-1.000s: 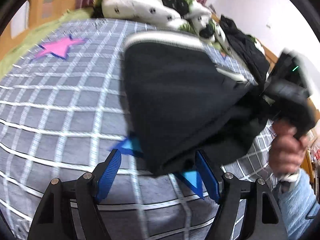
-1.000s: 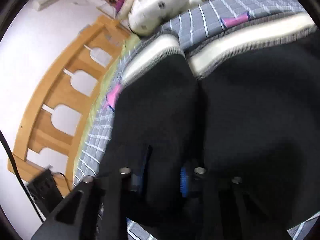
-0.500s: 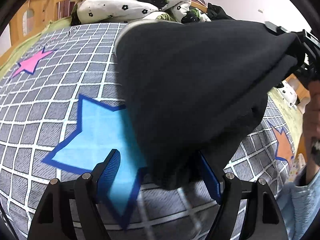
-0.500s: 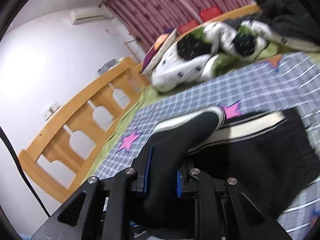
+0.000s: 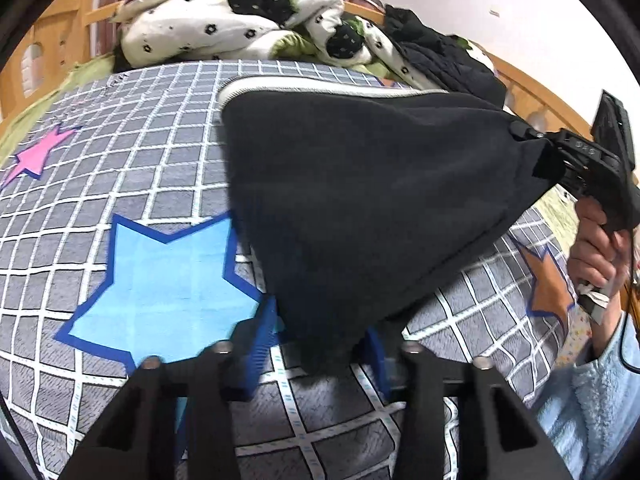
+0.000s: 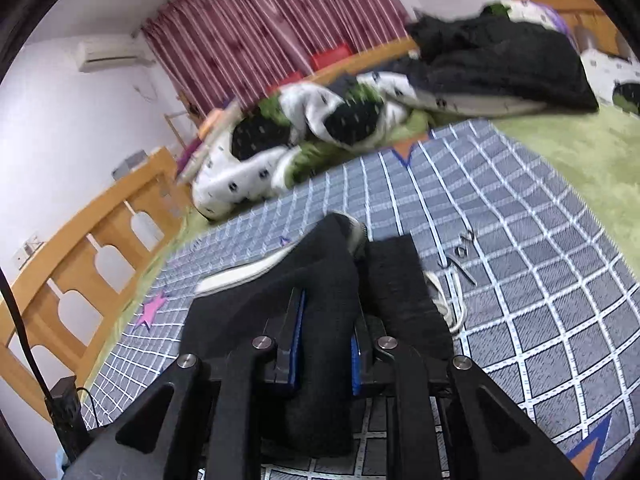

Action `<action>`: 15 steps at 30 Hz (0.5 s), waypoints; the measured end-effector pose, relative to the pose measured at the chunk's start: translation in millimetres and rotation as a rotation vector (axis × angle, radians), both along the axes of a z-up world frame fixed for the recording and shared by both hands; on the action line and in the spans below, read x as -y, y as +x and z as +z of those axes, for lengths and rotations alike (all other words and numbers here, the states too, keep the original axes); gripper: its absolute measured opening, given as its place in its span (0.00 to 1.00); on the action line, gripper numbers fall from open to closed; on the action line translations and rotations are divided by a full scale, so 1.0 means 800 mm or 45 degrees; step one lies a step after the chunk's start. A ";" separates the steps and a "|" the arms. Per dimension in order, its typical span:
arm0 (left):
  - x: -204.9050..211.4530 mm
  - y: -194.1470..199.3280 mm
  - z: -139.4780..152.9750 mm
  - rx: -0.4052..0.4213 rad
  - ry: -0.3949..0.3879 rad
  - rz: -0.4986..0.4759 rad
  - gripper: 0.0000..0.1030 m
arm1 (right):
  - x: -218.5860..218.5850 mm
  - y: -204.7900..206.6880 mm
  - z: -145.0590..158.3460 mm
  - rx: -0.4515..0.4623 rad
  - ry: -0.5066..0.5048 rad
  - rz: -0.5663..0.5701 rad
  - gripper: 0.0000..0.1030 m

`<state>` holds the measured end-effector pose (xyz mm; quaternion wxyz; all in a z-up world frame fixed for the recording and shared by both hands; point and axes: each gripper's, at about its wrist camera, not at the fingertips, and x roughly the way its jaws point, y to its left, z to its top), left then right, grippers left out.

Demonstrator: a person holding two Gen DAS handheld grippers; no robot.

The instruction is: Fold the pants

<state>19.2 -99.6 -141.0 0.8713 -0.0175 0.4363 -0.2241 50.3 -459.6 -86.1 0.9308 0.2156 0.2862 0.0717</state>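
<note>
The left tool (image 5: 320,344) and the right tool (image 6: 326,340) each pinch a corner of the black pants (image 5: 360,200), stretched between them above the bed (image 5: 120,168).

Left gripper (image 5: 320,336): sitting at lower centre of its own view, blue pads pinching a black fabric corner. Right gripper (image 6: 326,344): at lower centre of its view, pads clamping dark cloth. Right hand (image 5: 598,240): at right edge of left view, gripping the handle, pale-blue fleecy sleeve showing below.
</note>
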 end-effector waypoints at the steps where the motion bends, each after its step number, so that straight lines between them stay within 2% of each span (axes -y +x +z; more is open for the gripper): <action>1: -0.001 0.002 -0.004 -0.008 0.008 0.002 0.30 | -0.001 0.000 -0.002 -0.013 -0.018 0.001 0.17; 4: -0.008 0.009 -0.018 -0.065 -0.017 0.005 0.28 | 0.002 0.019 -0.034 -0.183 -0.081 -0.045 0.18; 5: -0.011 0.009 -0.019 -0.081 -0.051 0.019 0.31 | 0.004 0.028 -0.049 -0.253 -0.088 -0.052 0.19; 8: -0.014 0.014 -0.024 -0.150 -0.116 0.082 0.37 | 0.010 0.025 -0.060 -0.260 -0.103 -0.054 0.24; 10: -0.009 0.015 -0.026 -0.128 -0.104 0.098 0.37 | 0.013 0.020 -0.056 -0.260 -0.100 -0.074 0.32; 11: -0.006 0.015 -0.025 -0.112 -0.084 0.101 0.25 | 0.014 0.017 -0.057 -0.267 -0.099 -0.089 0.36; 13: -0.011 0.006 -0.010 -0.020 -0.110 0.092 0.18 | 0.016 0.018 -0.060 -0.272 -0.090 -0.094 0.36; 14: -0.016 0.002 -0.003 0.032 -0.118 0.087 0.18 | 0.017 0.017 -0.059 -0.264 -0.081 -0.087 0.29; 15: -0.021 0.003 0.001 0.045 -0.081 0.083 0.18 | 0.016 0.014 -0.056 -0.252 -0.076 -0.070 0.23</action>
